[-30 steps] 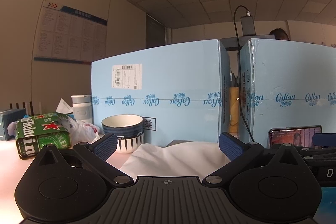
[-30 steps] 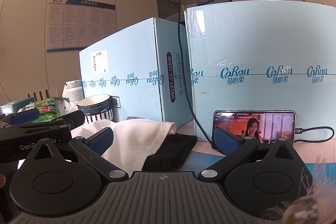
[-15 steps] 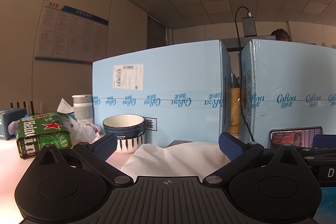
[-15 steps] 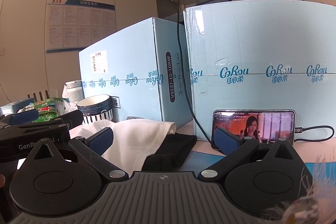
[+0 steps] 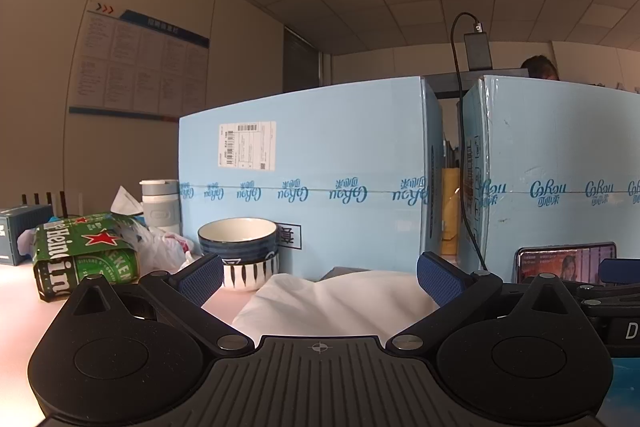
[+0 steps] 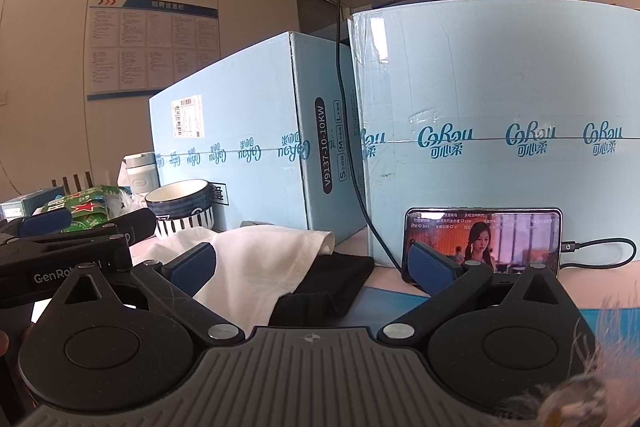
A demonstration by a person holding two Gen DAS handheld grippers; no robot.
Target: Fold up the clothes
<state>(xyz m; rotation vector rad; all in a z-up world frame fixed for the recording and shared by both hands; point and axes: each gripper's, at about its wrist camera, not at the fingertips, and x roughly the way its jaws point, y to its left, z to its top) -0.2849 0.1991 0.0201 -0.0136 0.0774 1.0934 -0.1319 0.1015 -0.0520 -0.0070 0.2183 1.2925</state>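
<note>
Almost nothing has moved over the last second: the left wrist view has tipped up very slightly, so the boxes sit a touch lower in frame; the right wrist view is unchanged. No garment has shifted.

Left gripper (image 5: 320,277): fingers spread wide, holding nothing, poised low over the near edge of the white garment (image 5: 340,303). Right gripper (image 6: 312,265): also spread wide and empty, just beside the left one, facing the same heap.

Clothes, counted: one white garment, crumpled on the table, and one black garment (image 6: 332,283) partly under its right edge. Neither shows a deliberate fold; I judge the task barely begun.

Risks, near to far:
- The white cloth overlaps the black, so a low pinch may catch both layers and drag them together.
- Phone (image 6: 484,241), one, stands propped against the right-hand box, just behind the right fingers, with a cable (image 6: 348,147) plugged in. A sweep of cloth or gripper could tip it or snag the cable.
- Bowls (image 5: 240,251), apparently two stacked, stand just behind the cloth's left side; a pulled garment could knock them.
- Green beer carton (image 5: 86,253), one, and a tumbler (image 5: 160,203), one, sit well left, less exposed.

Farthest: two pale blue boxes (image 5: 304,195) wall off the back, limiting room to spread cloth.
</note>
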